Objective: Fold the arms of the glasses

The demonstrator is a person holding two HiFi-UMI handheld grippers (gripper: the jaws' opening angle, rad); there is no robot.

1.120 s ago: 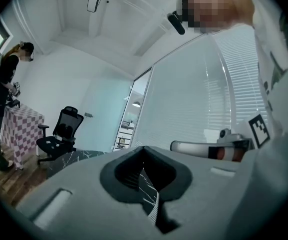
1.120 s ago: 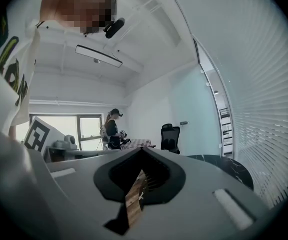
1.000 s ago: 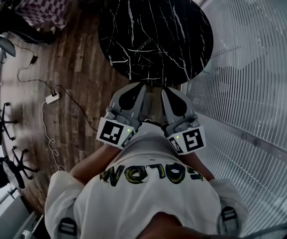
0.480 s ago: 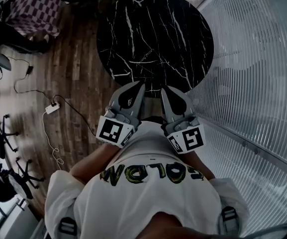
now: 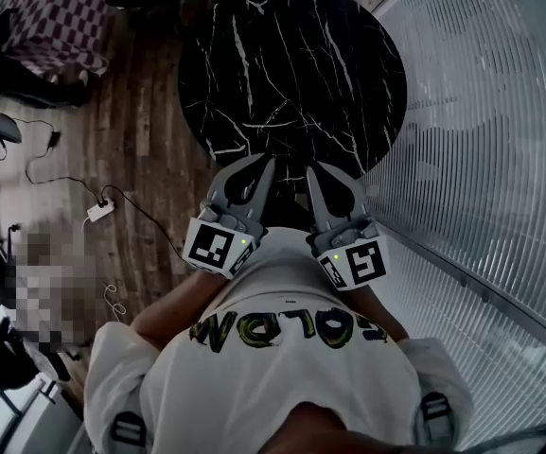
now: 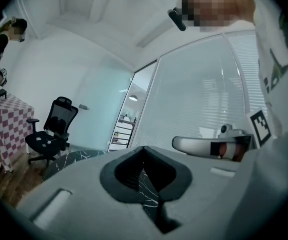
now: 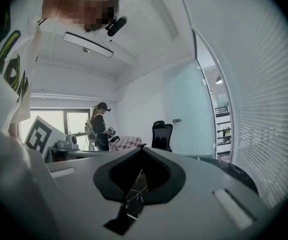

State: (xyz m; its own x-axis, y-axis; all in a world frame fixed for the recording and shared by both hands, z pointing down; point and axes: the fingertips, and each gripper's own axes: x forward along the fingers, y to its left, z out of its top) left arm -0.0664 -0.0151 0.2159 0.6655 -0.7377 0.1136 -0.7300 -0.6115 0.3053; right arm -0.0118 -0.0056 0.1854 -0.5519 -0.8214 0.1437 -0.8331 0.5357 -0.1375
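Observation:
No glasses show in any view; the round black marble table [image 5: 291, 64] looks bare. Both grippers are held side by side in front of the person's chest, pointing at the table's near rim. My left gripper [image 5: 267, 162] is shut with nothing between its jaws, and its own view [image 6: 144, 150] shows only a strip of marble through the notch. My right gripper [image 5: 312, 170] is shut and empty too, the same in the right gripper view [image 7: 143, 150]. Each gripper's tip lies just over the near edge of the table.
A glass wall with blinds [image 5: 481, 112] runs along the right. Wooden floor lies to the left, with a power strip and cable [image 5: 99, 212] and a checkered-cloth table [image 5: 55, 17]. A black office chair [image 6: 51, 129] and a standing person [image 7: 99, 126] are farther off.
The table has drawn closer in the head view, so both grippers' tips now overlap its near rim. Both grippers stay shut and side by side.

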